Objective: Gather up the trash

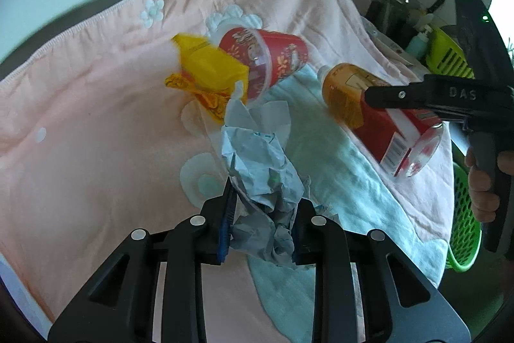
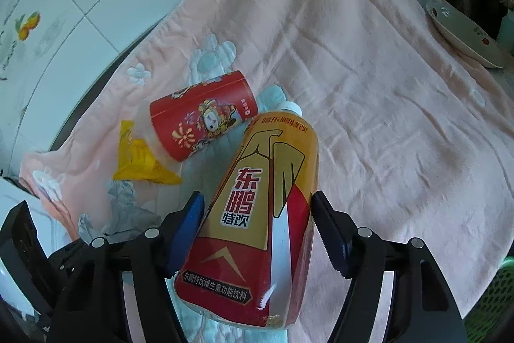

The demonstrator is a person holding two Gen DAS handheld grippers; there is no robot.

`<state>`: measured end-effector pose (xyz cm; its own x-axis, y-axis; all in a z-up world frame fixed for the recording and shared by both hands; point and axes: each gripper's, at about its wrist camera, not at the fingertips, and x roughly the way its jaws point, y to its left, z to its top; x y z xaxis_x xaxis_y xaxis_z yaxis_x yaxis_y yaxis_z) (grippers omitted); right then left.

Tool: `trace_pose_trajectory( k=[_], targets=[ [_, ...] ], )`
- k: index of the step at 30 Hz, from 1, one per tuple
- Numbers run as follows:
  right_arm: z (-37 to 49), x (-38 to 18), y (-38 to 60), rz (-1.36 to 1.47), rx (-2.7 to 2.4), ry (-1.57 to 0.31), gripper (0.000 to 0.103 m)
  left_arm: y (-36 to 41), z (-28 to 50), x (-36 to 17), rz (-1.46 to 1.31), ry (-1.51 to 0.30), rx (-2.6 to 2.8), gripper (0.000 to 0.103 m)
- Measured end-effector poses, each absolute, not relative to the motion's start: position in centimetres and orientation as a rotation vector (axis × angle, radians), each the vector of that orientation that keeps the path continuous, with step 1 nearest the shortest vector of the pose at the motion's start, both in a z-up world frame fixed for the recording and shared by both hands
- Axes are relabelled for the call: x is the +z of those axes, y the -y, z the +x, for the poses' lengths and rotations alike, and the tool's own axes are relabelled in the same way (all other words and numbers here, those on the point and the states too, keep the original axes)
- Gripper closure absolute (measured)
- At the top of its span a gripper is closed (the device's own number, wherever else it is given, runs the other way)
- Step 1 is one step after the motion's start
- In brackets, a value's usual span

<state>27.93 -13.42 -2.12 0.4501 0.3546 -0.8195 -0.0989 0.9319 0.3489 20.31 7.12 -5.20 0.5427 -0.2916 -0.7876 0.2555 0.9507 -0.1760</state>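
Left tongs (image 1: 261,227) pinching crumpled paper (image 1: 257,156); right tongs (image 2: 257,233) pinching bottle (image 2: 260,214), long axis along fingers. Green basket (image 1: 462,214) beside right tongs, nearer right hand.

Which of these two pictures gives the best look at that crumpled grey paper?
The left wrist view. There the crumpled paper fills the centre, pinched in the left gripper. The right wrist view shows only part of it at the lower left, behind the bottle held by the right gripper.
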Motion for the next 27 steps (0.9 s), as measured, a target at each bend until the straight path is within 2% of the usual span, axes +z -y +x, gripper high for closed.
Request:
trace_pose_trajectory(
  k=[16,22,27],
  targets=[
    [27.4,-3.7,12.6,0.220,0.266,-1.109,0.037,-6.7,18.1,-4.3,-0.015,-0.914,-0.330,0.077],
    [28.3,-4.3,12.3,0.206,0.239,-1.119,0.031,-6.6,17.8,-4.2,-0.012,-0.913,-0.335,0.077],
    [29.5,-4.6,12.3,0.201,0.216,-1.123,0.031,-6.7,18.0,-4.4,-0.013,-0.918,-0.331,0.077]
  ],
)
